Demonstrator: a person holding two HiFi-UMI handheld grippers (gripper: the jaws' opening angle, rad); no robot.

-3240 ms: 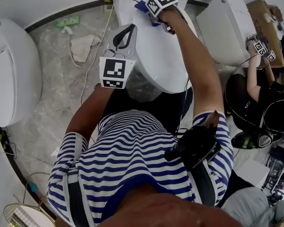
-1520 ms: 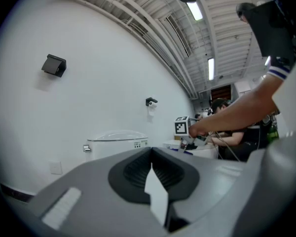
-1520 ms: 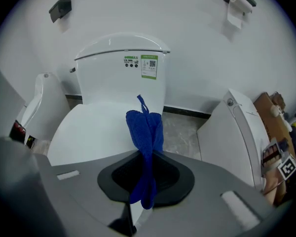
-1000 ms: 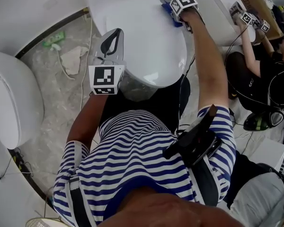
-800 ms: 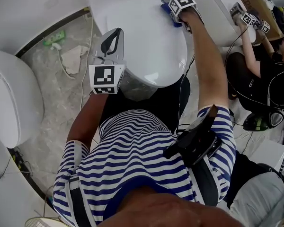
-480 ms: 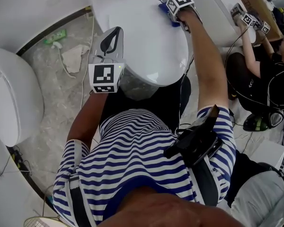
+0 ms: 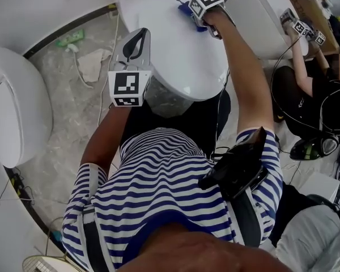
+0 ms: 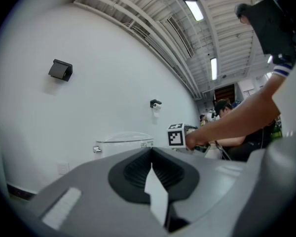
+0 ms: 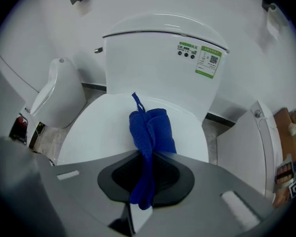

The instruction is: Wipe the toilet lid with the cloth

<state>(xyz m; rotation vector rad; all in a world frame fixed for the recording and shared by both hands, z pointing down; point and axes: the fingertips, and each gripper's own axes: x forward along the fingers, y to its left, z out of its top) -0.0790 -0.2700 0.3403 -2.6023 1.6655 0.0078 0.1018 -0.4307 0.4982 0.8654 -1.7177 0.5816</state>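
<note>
The white toilet lid point(image 7: 170, 44) lies closed in front of me; in the right gripper view the lid point(image 9: 98, 127) spreads below the cistern point(image 9: 158, 53). My right gripper point(image 7: 194, 13) is shut on a blue cloth point(image 9: 149, 132), which presses on the far part of the lid; the cloth point(image 7: 187, 9) peeks out beside the marker cube. My left gripper point(image 7: 137, 44) hovers at the lid's left edge, jaws shut with nothing between them. The left gripper point(image 8: 152, 164) points up at a white wall.
A second toilet point(image 7: 14, 106) stands at the left and a third point(image 7: 260, 21) at the right. Another person point(image 7: 311, 95) crouches at the right with grippers. A rag and cable point(image 7: 93, 61) lie on the marble floor.
My right gripper has slid the cloth leftward along the far part of the lid. The left gripper has stayed beside the lid's left edge.
</note>
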